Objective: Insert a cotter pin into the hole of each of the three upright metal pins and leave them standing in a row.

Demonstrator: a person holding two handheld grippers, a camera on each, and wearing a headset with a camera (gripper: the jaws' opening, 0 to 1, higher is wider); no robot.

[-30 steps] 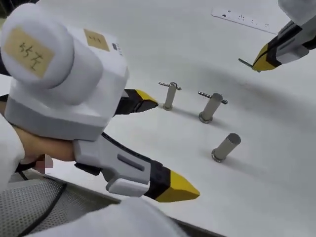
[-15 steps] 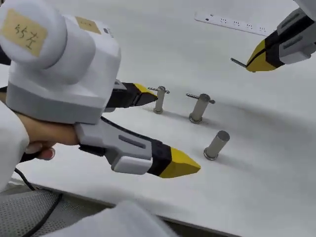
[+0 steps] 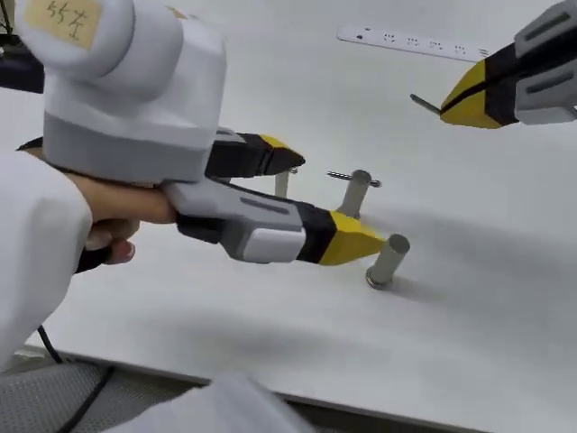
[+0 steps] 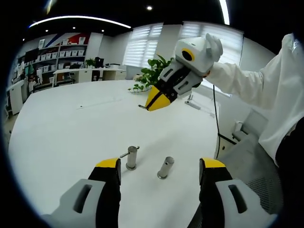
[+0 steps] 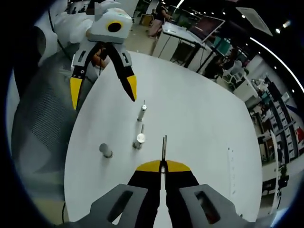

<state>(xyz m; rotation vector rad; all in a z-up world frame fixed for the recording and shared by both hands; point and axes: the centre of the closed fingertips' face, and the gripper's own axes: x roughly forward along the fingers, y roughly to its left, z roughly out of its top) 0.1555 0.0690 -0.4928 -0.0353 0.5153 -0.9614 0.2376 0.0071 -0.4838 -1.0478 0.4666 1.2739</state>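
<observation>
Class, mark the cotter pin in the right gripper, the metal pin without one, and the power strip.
cotter pin point(image 3: 424, 103), head view, mid-shaft.
bare metal pin point(image 3: 388, 262), head view, middle of barrel.
power strip point(image 3: 410, 43), head view, middle of top face.

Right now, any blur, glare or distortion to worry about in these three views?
Head view: left hand-held gripper looms close and slightly soft; bare metal pin throws a faint, diffuse shadow on the white table, no harsh glare. Left gripper view: fisheye bows the ceiling light strip; centre is sharp. Right gripper view: table edge curves hard; cotter pin is crisp.
</observation>
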